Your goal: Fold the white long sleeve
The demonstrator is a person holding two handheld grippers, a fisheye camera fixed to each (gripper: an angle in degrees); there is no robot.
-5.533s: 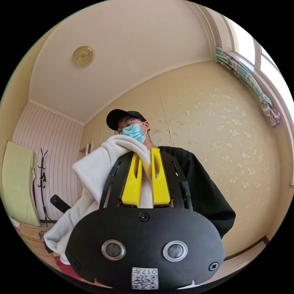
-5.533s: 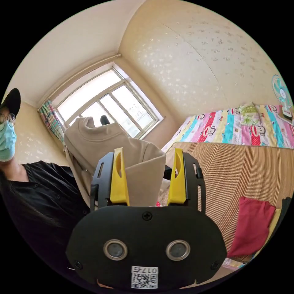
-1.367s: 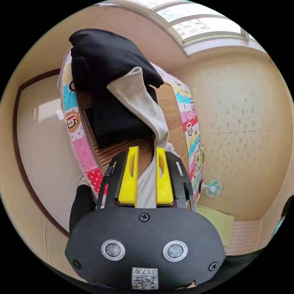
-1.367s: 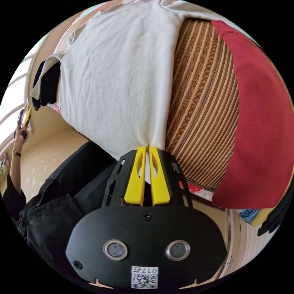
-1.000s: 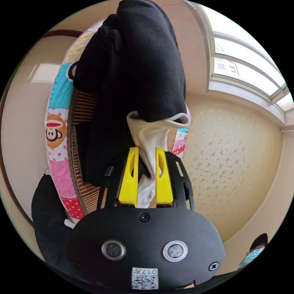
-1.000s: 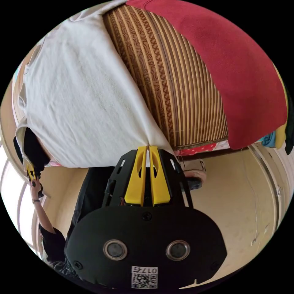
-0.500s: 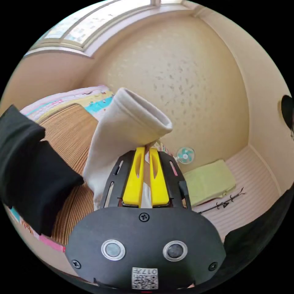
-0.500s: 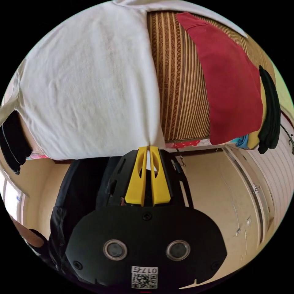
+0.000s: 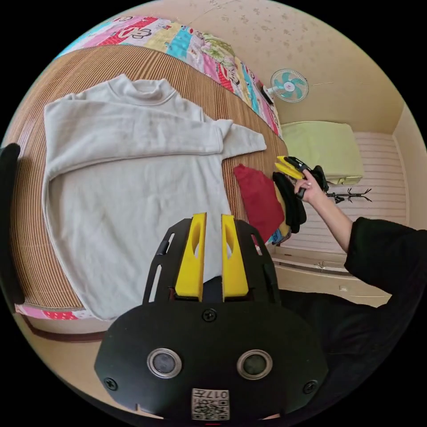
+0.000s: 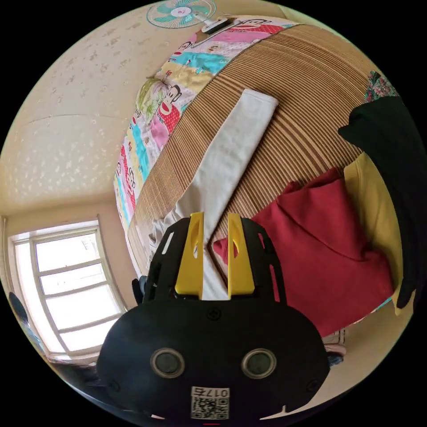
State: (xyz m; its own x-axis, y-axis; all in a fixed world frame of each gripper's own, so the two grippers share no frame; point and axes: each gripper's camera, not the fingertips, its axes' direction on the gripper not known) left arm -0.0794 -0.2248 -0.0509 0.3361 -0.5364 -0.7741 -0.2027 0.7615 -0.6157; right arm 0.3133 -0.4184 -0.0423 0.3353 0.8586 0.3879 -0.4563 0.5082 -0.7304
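Cream patterned walls surround a bed under a striped woven mat. A fan stands nearby; a window glows bright

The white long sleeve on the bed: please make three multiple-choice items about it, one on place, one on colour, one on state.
1. Where does the white long sleeve lie?
A. On the woven mat
B. On the floor
C. On the coat stand

2. What colour is the folded garment beside it?
A. Blue
B. Red
C. Green

3. How is one sleeve arranged?
A. Hanging off the bed
B. Rolled up
C. Folded across the chest

Answers: 1 A, the mat lies under the whole shirt; 2 B, it is plainly red; 3 C, the sleeve crosses the body below the collar.
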